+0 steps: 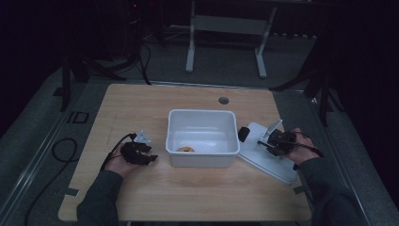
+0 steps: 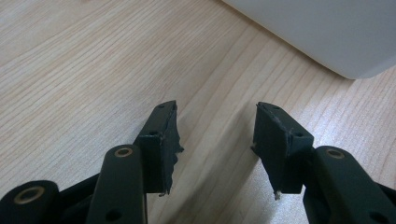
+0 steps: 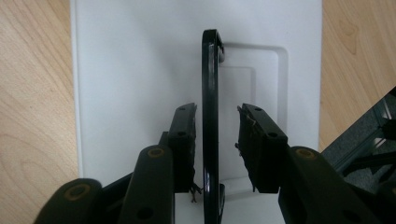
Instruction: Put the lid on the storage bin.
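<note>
A white plastic bin [image 1: 201, 114] stands in the middle of the wooden table, with a small orange-yellow thing [image 1: 185, 149] on its floor. Right of it lies the flat white lid [image 1: 266, 162], which carries an upright black handle [image 3: 210, 88]. My right gripper [image 1: 264, 142] reaches over the lid. In the right gripper view [image 3: 215, 135] its jaws straddle that handle: the left pad sits close against it and a gap shows at the right pad. My left gripper [image 1: 151, 158] rests on the table left of the bin, open with nothing between its fingers [image 2: 215, 135].
The bin's rounded corner [image 2: 327, 32] lies just ahead and to the right of my left gripper. A round cable hole [image 1: 223, 100] sits near the table's far edge. Dark stands and cables surround the table on the floor.
</note>
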Action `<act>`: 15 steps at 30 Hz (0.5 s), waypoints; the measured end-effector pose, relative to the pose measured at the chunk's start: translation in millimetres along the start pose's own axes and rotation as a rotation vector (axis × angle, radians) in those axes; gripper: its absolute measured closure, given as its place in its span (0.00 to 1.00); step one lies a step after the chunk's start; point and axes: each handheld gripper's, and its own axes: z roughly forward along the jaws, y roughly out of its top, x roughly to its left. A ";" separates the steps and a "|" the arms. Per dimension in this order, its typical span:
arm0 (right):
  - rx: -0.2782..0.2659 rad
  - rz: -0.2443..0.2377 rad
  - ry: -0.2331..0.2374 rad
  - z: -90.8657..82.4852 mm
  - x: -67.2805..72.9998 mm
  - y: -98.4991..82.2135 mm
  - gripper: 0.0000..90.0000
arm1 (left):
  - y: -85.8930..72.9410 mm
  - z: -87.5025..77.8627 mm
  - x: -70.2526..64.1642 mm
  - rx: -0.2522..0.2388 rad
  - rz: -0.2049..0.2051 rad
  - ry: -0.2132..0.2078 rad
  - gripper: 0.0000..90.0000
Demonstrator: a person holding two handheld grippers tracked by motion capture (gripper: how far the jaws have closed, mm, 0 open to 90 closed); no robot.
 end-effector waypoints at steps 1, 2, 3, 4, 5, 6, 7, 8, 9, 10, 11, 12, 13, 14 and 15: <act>0.002 -0.003 0.003 0.6 -0.3 0.4 0.75 | 0.0 0.0 0.0 0.000 0.000 0.000 0.56; 0.008 -0.005 0.005 1.2 -0.3 1.0 0.75 | 0.0 0.0 0.0 0.000 0.000 0.000 0.56; 0.008 -0.005 0.005 1.2 -0.3 1.0 0.75 | 0.0 0.0 0.1 -0.001 0.000 0.000 0.56; 0.022 -0.013 0.008 2.8 -0.3 2.4 0.75 | -0.1 0.0 0.2 -0.001 -0.001 -0.001 0.56; 0.022 -0.013 0.008 2.8 -0.3 2.4 0.75 | -0.1 0.0 0.2 -0.001 -0.001 -0.001 0.56; 0.037 -0.020 0.012 4.6 -0.7 4.1 0.76 | -0.1 0.0 0.3 -0.001 0.000 -0.001 0.56; 0.037 -0.020 0.012 4.6 -0.7 4.1 0.76 | -0.1 0.0 0.3 -0.001 0.000 -0.001 0.56; 0.048 -0.024 0.013 5.8 -1.2 5.5 0.77 | 0.0 0.0 0.3 -0.001 0.000 -0.001 0.56; 0.048 -0.024 0.013 5.8 -1.2 5.5 0.77 | 0.0 0.0 0.4 0.000 0.001 -0.001 0.56; 0.054 -0.029 0.017 6.4 -2.0 7.1 0.78 | 0.1 -0.1 0.3 0.001 0.001 -0.001 0.56; 0.054 -0.029 0.017 6.4 -2.0 7.1 0.78 | 0.1 0.0 0.3 0.001 0.001 -0.001 0.56; 0.059 -0.034 0.017 6.6 -2.3 7.8 0.79 | 0.2 -0.1 0.4 0.001 0.002 -0.002 0.56; 0.064 -0.039 0.024 7.0 -2.5 8.8 0.80 | 0.2 -0.1 0.5 0.002 0.002 -0.002 0.56; 0.076 -0.045 0.030 8.0 -2.7 9.9 0.81 | 0.1 -0.1 0.5 0.001 0.003 -0.002 0.56; 0.082 -0.046 0.029 8.9 -3.0 10.4 0.82 | 0.1 -0.1 0.5 0.001 0.002 -0.003 0.56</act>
